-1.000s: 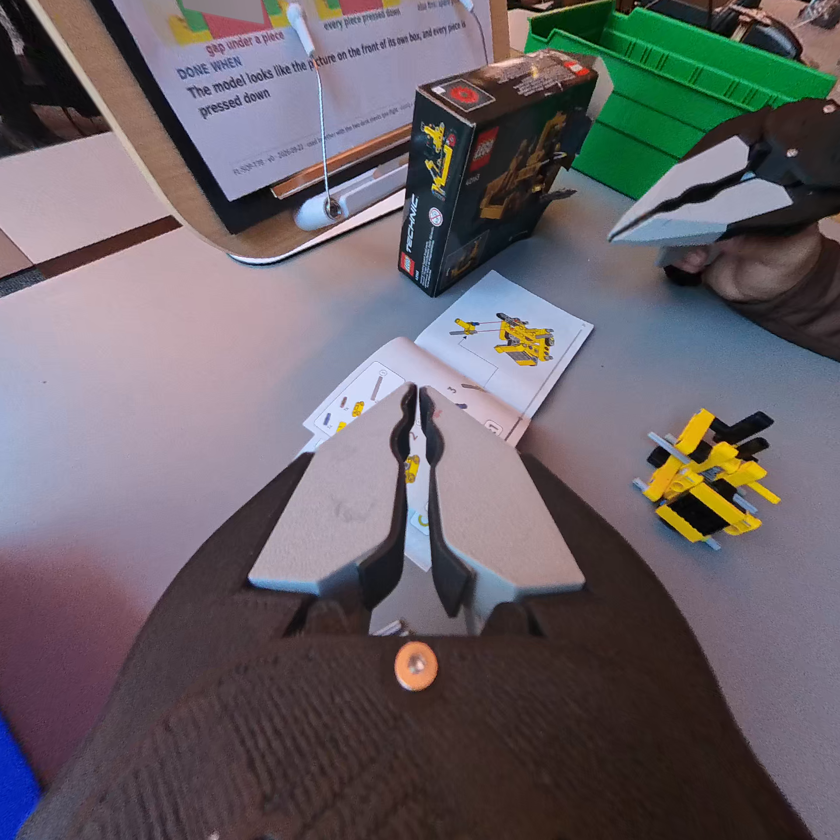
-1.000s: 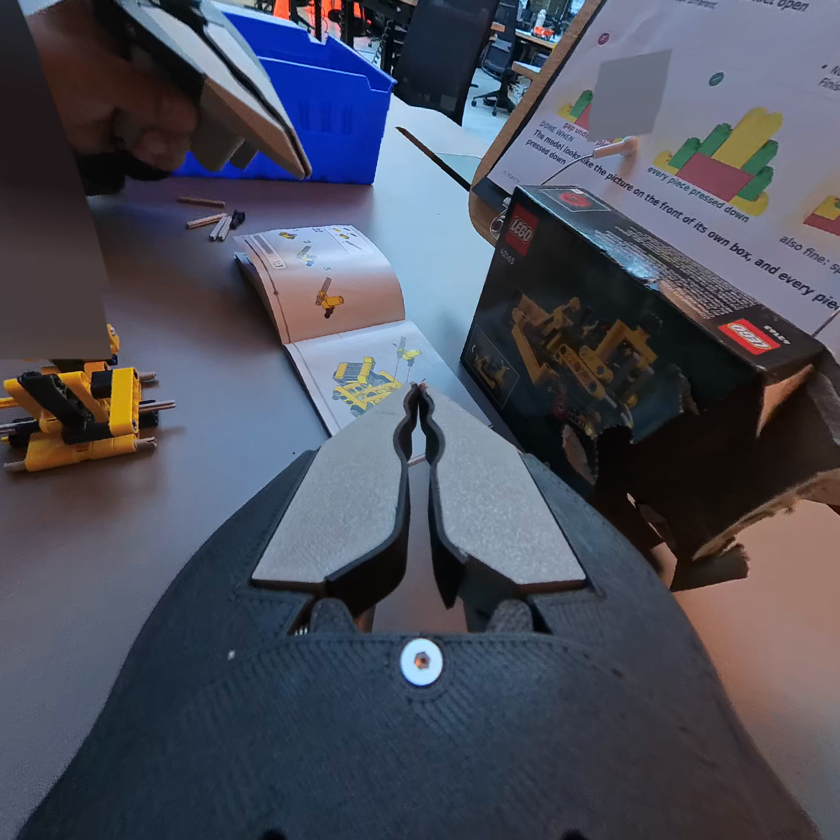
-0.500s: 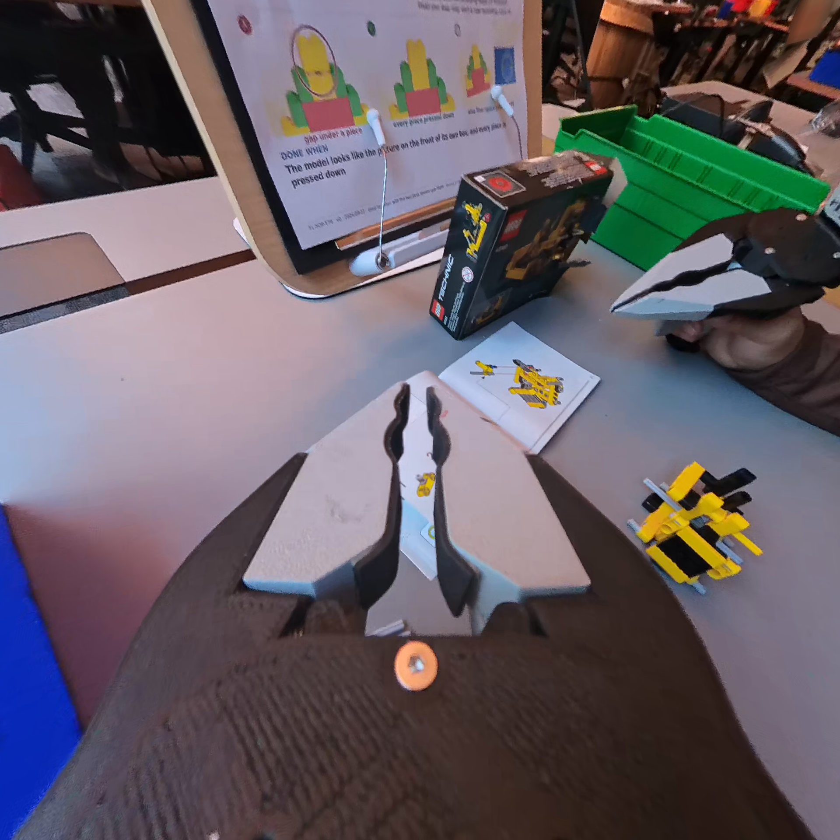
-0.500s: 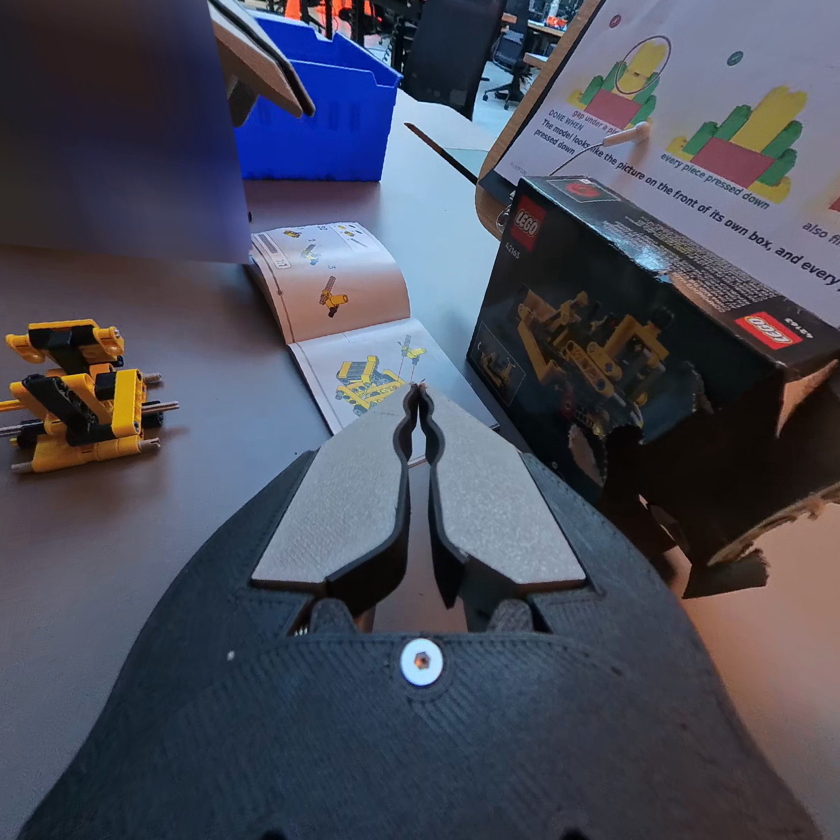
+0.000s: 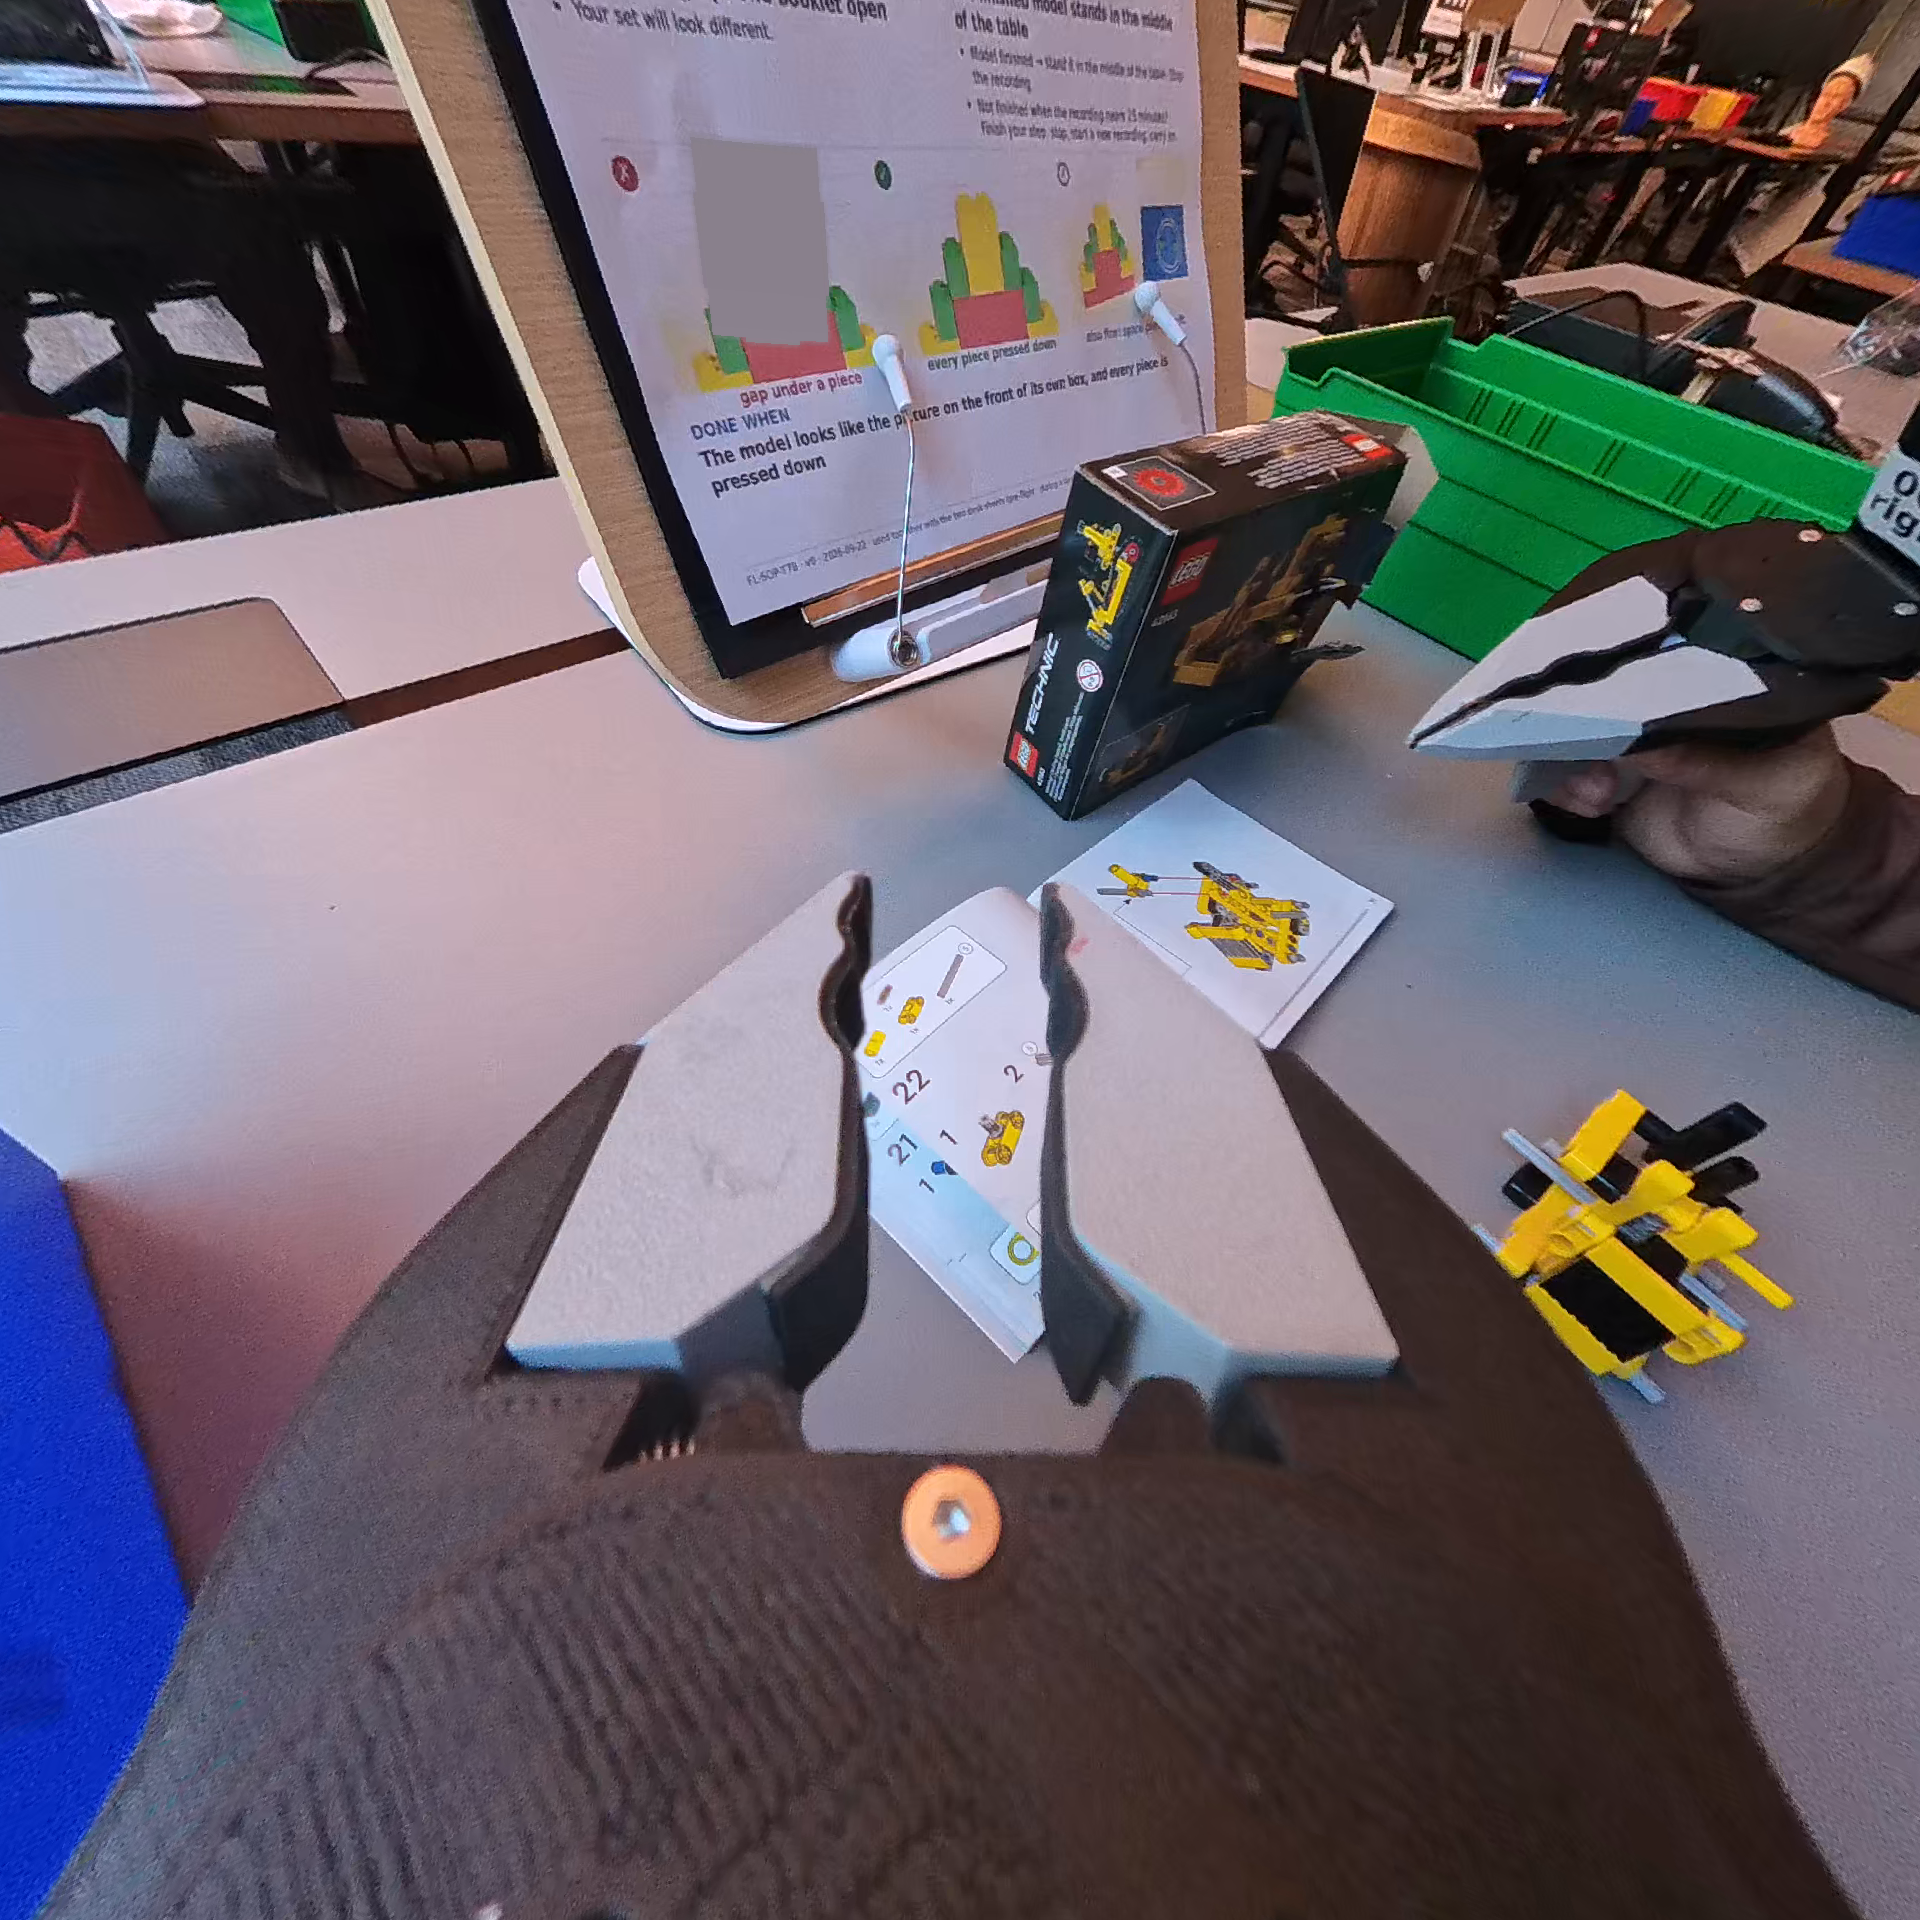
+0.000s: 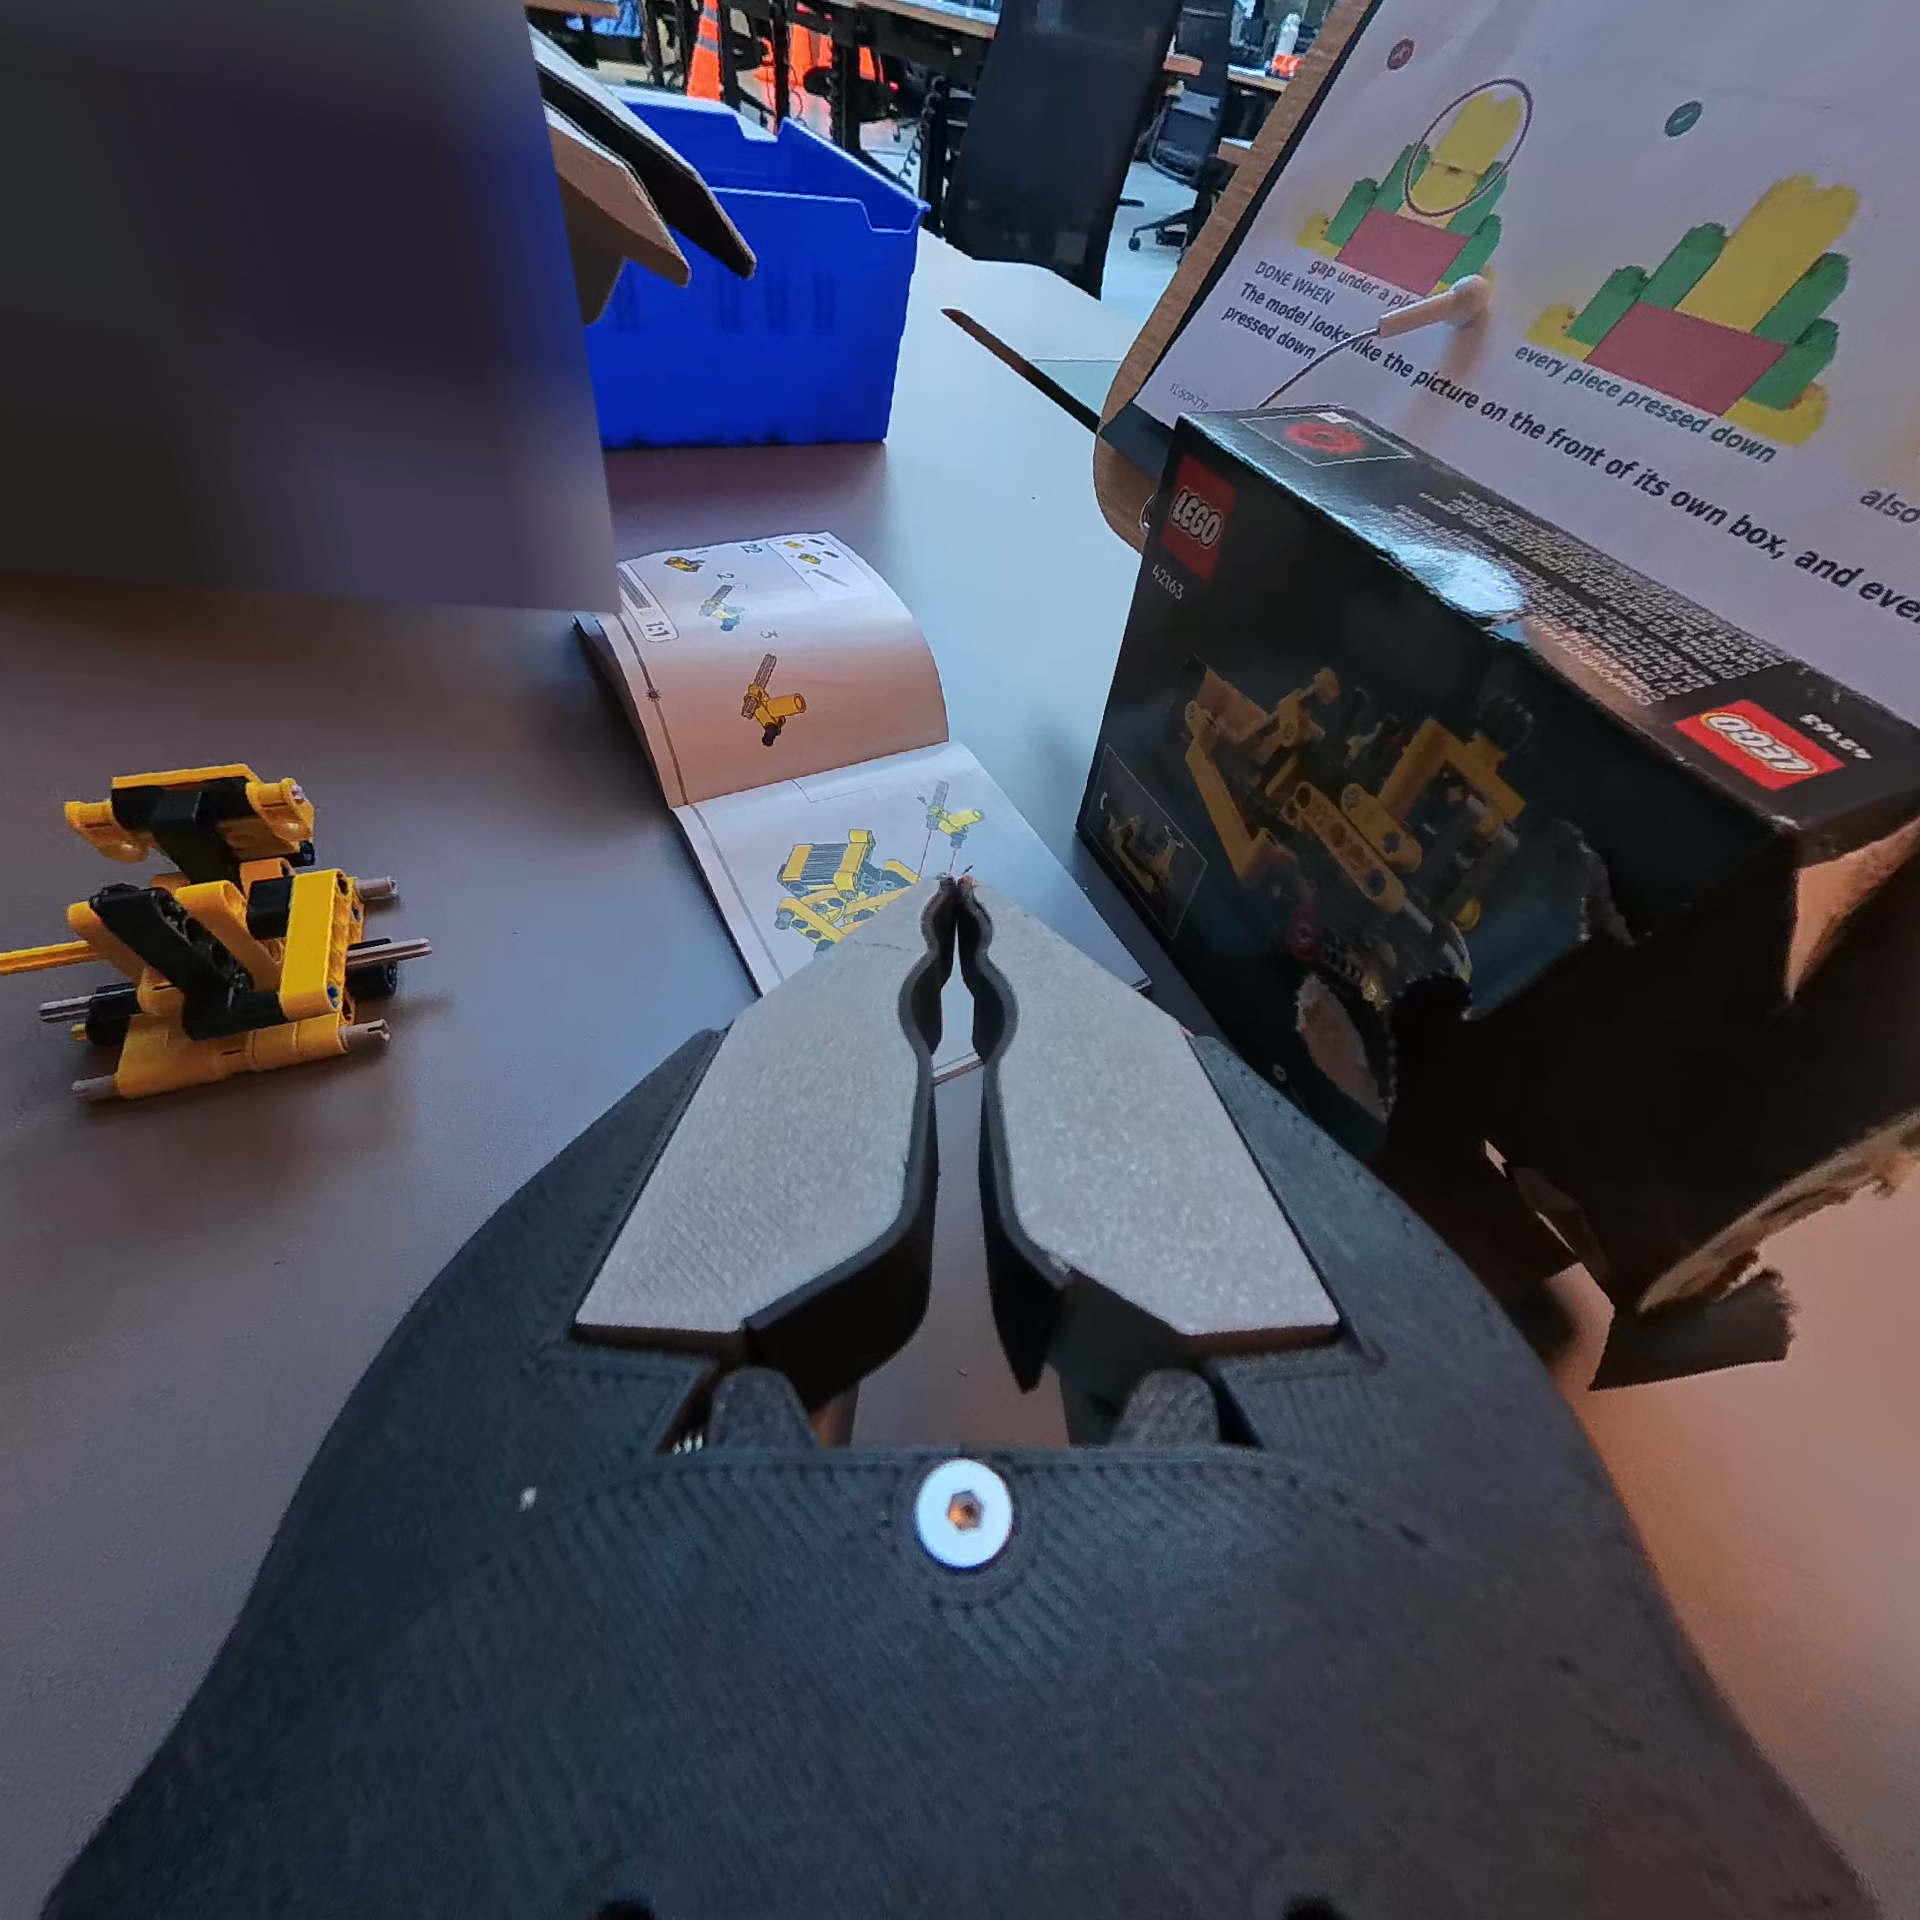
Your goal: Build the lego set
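Observation:
A partly built yellow and black lego model (image 5: 1631, 1247) lies on the grey table, to the right of my left gripper (image 5: 954, 904). My left gripper is open and empty, held above the open instruction booklet (image 5: 1236, 925). My right gripper (image 6: 954, 883) is shut with nothing between its fingers, and hovers over the booklet's near page (image 6: 790, 707). The model (image 6: 208, 925) lies to its left. The black lego box (image 6: 1403, 810) stands just right of it. The right gripper also shows in the left wrist view (image 5: 1455, 727), shut.
A green bin (image 5: 1558, 468) stands behind the box (image 5: 1195, 603). A blue bin (image 6: 769, 312) stands at the far left, with the left gripper (image 6: 644, 208) in front of it. An instruction board (image 5: 883, 312) on a stand stands at the back. One gripper's finger ends stand about 20 centimeters off the other's.
My left gripper has opened from shut and has pulled back and up, so more of the board shows. My right gripper has barely moved and stays shut.

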Demonstrator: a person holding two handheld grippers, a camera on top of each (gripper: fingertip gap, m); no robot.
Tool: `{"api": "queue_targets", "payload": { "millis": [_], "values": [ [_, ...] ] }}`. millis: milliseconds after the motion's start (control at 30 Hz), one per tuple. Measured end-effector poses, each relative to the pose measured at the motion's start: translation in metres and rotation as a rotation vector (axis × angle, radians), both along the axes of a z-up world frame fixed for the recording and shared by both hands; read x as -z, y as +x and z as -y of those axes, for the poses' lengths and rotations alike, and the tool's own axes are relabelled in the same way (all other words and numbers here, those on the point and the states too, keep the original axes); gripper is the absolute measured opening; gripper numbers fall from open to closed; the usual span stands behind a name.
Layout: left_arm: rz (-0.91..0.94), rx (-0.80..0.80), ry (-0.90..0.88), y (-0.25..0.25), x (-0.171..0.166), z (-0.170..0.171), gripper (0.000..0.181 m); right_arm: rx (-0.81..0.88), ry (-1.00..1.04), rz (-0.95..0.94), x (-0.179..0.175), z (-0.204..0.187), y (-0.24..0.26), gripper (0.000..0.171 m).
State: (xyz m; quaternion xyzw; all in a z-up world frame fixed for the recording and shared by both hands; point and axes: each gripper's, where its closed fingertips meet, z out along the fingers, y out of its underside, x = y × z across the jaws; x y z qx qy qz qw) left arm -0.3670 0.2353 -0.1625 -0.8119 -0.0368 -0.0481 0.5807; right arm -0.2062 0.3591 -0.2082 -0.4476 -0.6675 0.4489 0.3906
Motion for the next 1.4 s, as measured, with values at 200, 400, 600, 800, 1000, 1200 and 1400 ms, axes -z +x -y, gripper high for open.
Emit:
{"api": "queue_targets", "payload": {
  "millis": [200, 400, 600, 800, 1000, 1200, 1400],
  "values": [
    [0.019, 0.005, 0.008, 0.001, -0.002, 0.0, 0.031, 0.0, -0.011, -0.007, -0.001, -0.001, 0.001, 0.0],
    [0.019, -0.004, 0.014, 0.0, -0.004, 0.001, 0.031, 0.002, -0.001, -0.007, -0.001, 0.0, 0.001, 0.0],
    [0.031, -0.023, 0.015, -0.005, -0.004, 0.002, 0.031, 0.002, -0.006, -0.009, -0.002, 0.0, 0.001, 0.0],
    [0.039, -0.013, 0.013, -0.002, -0.003, 0.001, 0.031, 0.001, -0.006, -0.008, -0.001, 0.0, 0.001, 0.0],
    [0.048, -0.01, 0.01, -0.001, -0.003, 0.001, 0.031, -0.005, -0.014, -0.002, -0.001, 0.0, 0.0, 0.0],
    [0.004, -0.046, 0.05, -0.01, -0.018, 0.007, 0.03, -0.005, -0.052, 0.008, -0.001, -0.003, -0.001, 0.0],
    [-0.094, -0.135, 0.313, -0.025, -0.096, 0.045, 0.028, 0.002, -0.054, 0.014, 0.0, -0.004, -0.001, 0.0]
  ]
}}
